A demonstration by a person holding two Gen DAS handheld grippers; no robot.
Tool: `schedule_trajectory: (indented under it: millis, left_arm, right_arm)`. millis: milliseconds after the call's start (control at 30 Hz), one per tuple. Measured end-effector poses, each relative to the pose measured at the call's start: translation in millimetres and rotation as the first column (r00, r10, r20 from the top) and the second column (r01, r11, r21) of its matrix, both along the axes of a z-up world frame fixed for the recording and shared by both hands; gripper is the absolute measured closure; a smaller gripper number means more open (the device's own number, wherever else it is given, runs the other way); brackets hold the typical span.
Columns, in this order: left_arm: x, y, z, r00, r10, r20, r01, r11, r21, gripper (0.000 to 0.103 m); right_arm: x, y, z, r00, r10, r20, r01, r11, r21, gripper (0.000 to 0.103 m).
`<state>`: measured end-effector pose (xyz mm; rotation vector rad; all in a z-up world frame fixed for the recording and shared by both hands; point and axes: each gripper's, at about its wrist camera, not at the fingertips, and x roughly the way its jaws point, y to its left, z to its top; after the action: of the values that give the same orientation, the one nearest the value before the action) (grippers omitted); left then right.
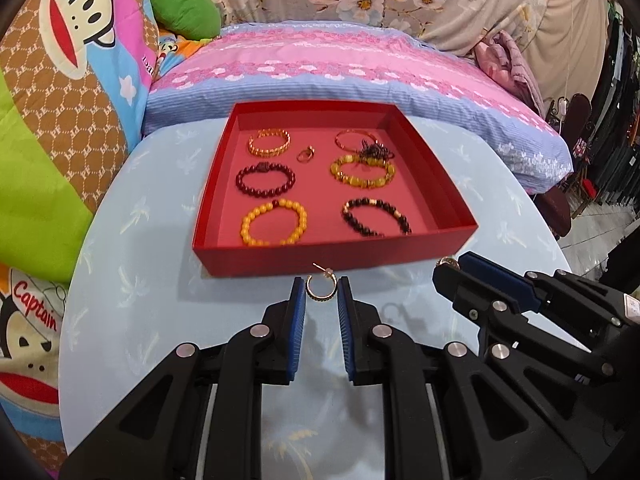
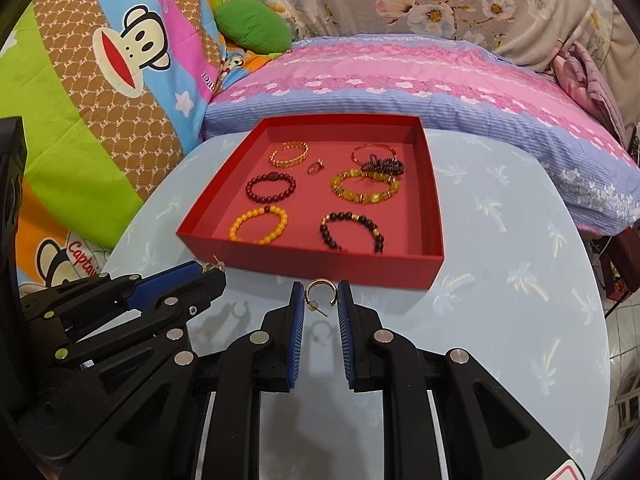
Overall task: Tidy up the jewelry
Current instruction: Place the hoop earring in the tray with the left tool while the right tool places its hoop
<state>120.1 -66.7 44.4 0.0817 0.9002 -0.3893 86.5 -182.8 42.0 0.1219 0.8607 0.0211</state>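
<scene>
A red tray [image 1: 336, 254] [image 2: 312, 264] on the light blue table holds several bracelets, a ring [image 1: 306, 155] and a dark chain [image 1: 374, 151]. My left gripper [image 1: 321, 290] is shut on a gold hoop earring [image 1: 320, 290], held just in front of the tray's near wall. My right gripper [image 2: 321, 294] is shut on a second gold hoop earring [image 2: 320, 292] at the same height. Each gripper shows in the other's view: the right [image 1: 450, 268] and the left [image 2: 212, 270].
The round table [image 1: 132, 320] [image 2: 520, 300] has a palm-tree print cloth. A pink and blue pillow [image 1: 340, 72] lies right behind the tray. Cartoon-print bedding [image 1: 60, 80] rises at the left. The table's right edge drops to the floor [image 2: 624, 360].
</scene>
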Motion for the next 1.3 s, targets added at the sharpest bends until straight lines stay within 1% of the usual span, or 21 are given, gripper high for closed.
schedule_trajectory:
  millis: [133, 333, 567, 667, 833, 1033, 1300]
  left_arm:
    - [19, -8, 5, 1.0, -0.005, 0.021, 0.005, 1.0, 0.003, 0.087]
    - [58, -22, 9, 0.999, -0.007, 0.039, 0.007, 1.0, -0.001, 0.087]
    - [97, -32, 2, 0.999, 0.003, 0.032, -0.003, 1.0, -0.002, 0.087]
    - [111, -36, -5, 1.0, 0.006, 0.023, -0.006, 1.0, 0.002, 0.087]
    - [128, -39, -18, 1.0, 0.015, 0.001, -0.015, 1.0, 0.004, 0.087]
    - [138, -40, -32, 1.0, 0.02, -0.021, -0.02, 1.0, 0.006, 0.087]
    - [148, -40, -42, 0.999, 0.03, -0.032, -0.03, 0.999, 0.016, 0.087]
  right_arm:
    - [17, -8, 3, 1.0, -0.011, 0.011, 0.011, 1.0, -0.001, 0.087]
    - [52, -23, 5, 0.999, -0.036, 0.019, 0.036, 0.999, 0.015, 0.087]
    - [96, -36, -4, 0.998, -0.067, 0.002, 0.067, 0.998, 0.023, 0.087]
    - [107, -41, -11, 0.997, -0.077, -0.012, 0.077, 0.996, 0.036, 0.087]
    - [121, -43, -24, 0.996, -0.082, -0.031, 0.083, 0.996, 0.033, 0.087]
    - [132, -45, -37, 0.995, -0.084, -0.056, 0.086, 0.996, 0.03, 0.087]
    - [142, -44, -45, 0.994, -0.08, -0.068, 0.082, 0.996, 0.024, 0.087]
